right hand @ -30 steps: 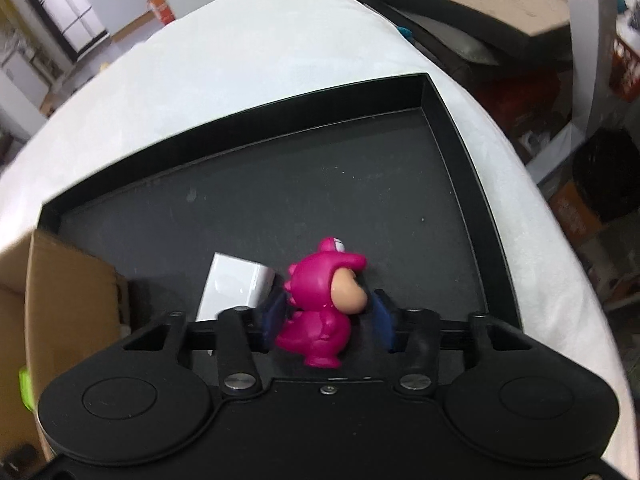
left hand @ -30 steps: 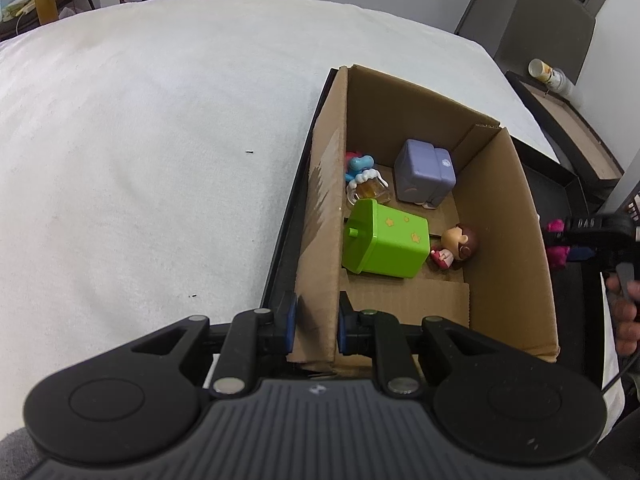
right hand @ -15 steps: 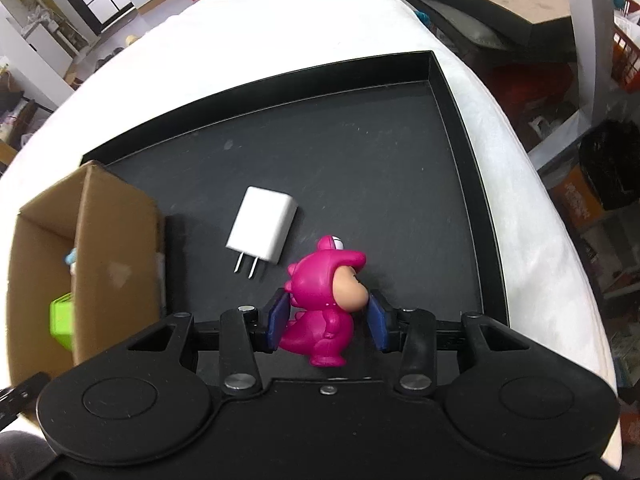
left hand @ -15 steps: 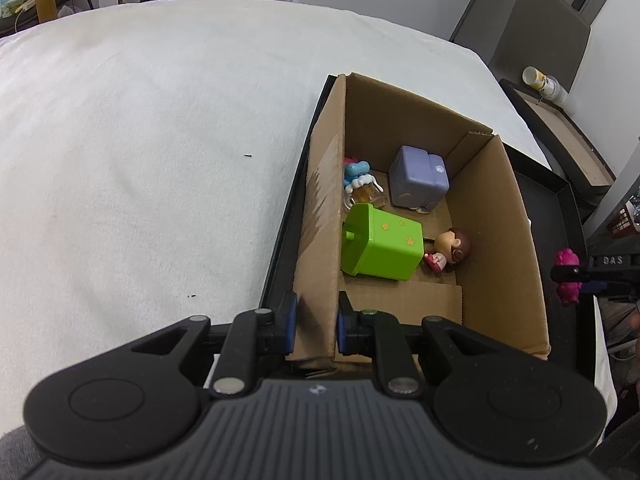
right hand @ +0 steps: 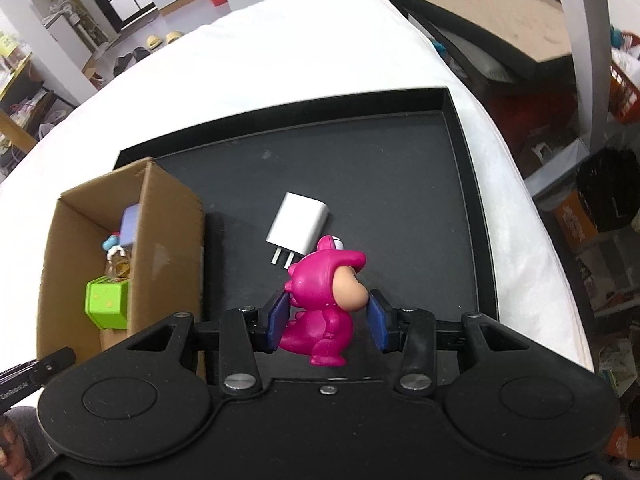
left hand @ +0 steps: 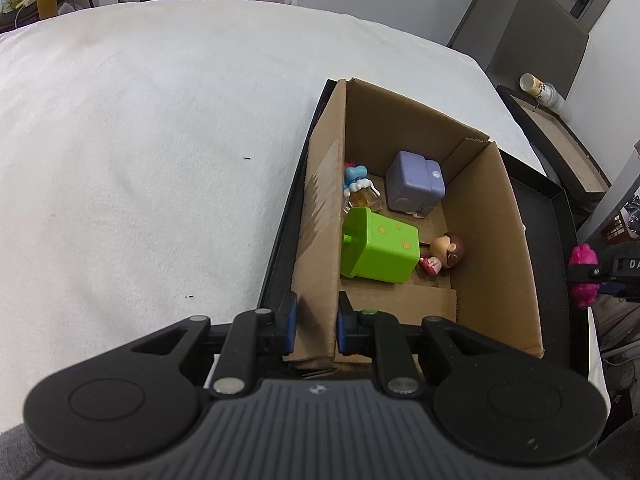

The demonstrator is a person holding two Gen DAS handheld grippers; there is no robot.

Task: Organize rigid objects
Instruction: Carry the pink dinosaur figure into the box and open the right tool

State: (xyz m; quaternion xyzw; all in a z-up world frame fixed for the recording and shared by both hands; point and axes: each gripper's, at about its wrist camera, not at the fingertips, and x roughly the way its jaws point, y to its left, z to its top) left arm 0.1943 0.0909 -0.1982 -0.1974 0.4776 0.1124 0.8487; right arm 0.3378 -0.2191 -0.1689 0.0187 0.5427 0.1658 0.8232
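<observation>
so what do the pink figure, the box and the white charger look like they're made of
Pink figure: likely glossy molded plastic or vinyl, with shiny highlights.
Box: matte brown corrugated cardboard, with folded flaps and raw edges.
White charger: smooth hard plastic, apparently satin, with metal prongs.

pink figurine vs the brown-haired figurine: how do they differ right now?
Pink figurine is clamped upright in the right gripper, above the black tray; brown-haired figurine lies on its side inside the cardboard box, against the green bin. Pink wears a one-colour hooded suit; the other shows brown hair. Both are small rigid toy figures.
</observation>
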